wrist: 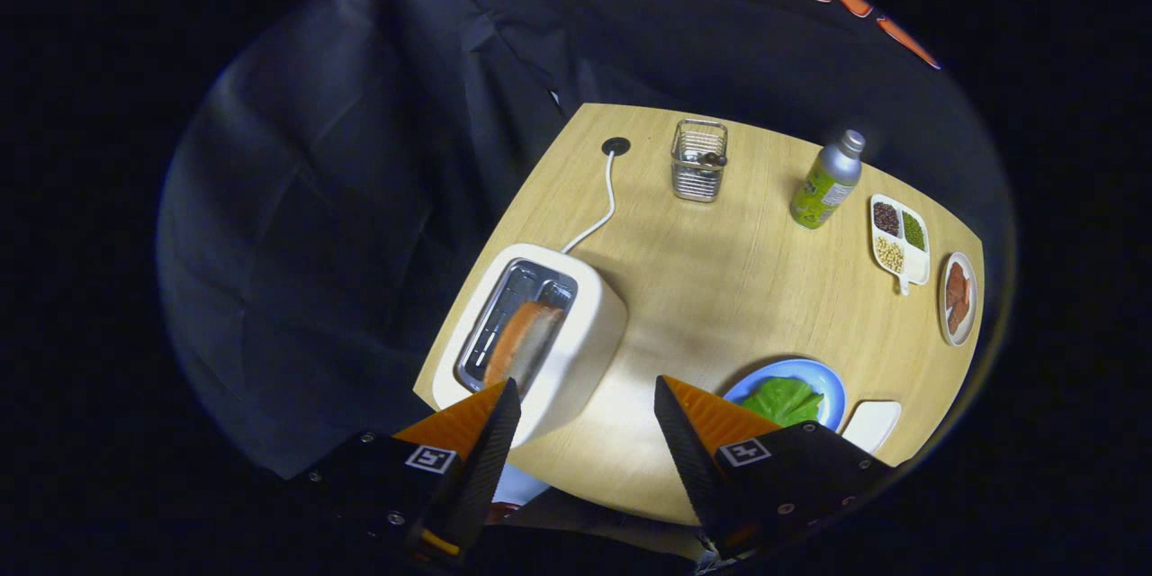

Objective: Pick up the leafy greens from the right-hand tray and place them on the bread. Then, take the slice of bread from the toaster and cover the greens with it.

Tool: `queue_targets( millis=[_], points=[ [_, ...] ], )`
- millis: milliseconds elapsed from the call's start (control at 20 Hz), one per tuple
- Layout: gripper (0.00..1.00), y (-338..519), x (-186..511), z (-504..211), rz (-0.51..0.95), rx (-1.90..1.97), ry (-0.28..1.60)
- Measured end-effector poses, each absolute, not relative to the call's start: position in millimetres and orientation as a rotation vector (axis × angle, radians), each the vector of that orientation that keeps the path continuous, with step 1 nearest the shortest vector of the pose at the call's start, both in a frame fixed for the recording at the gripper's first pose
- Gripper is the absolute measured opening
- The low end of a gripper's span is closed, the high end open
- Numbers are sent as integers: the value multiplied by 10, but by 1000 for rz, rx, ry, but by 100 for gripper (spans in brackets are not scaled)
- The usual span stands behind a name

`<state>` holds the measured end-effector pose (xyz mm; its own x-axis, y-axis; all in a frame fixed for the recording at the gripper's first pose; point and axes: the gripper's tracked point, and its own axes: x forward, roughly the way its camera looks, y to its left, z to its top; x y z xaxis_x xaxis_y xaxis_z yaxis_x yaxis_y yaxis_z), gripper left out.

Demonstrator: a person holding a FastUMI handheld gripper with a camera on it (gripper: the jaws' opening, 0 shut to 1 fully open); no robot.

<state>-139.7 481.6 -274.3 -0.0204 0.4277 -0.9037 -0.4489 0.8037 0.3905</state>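
The gripper (585, 400) hung high over the wooden counter (711, 288), its fingers spread wide apart and holding nothing. Just ahead of the left finger stood the white toaster (589, 324), and there was the slice of bread (522, 344), upright in the slot! A white cord (605, 202) ran from the toaster to a round port at the counter's far edge. By the right finger, the leafy greens (781, 400) lay on a blue plate (832, 382), with a small white tray (871, 424) just beside it. Farther off stood a wire basket (699, 160), a green-and-silver bottle (826, 182), a white divided dish (900, 240) of beans, and a small plate (958, 298) of reddish slices.
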Motion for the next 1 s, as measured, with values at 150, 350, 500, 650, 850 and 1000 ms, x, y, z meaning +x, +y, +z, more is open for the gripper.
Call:
queue_targets(
  millis=[150,350,500,650,850,1000],
  points=[
    [86,5081,-1457,-2763,690,-20,1470],
    [80,5315,-1493,-2903,669,-54,1500],
    [73,5375,-1504,-3035,617,-85,1522],
    [63,5396,-1477,-3155,558,-129,1530],
    [50,5446,-1578,-3266,513,-182,1580],
    [40,5516,-1617,-3311,513,-197,1598]
  ],
)
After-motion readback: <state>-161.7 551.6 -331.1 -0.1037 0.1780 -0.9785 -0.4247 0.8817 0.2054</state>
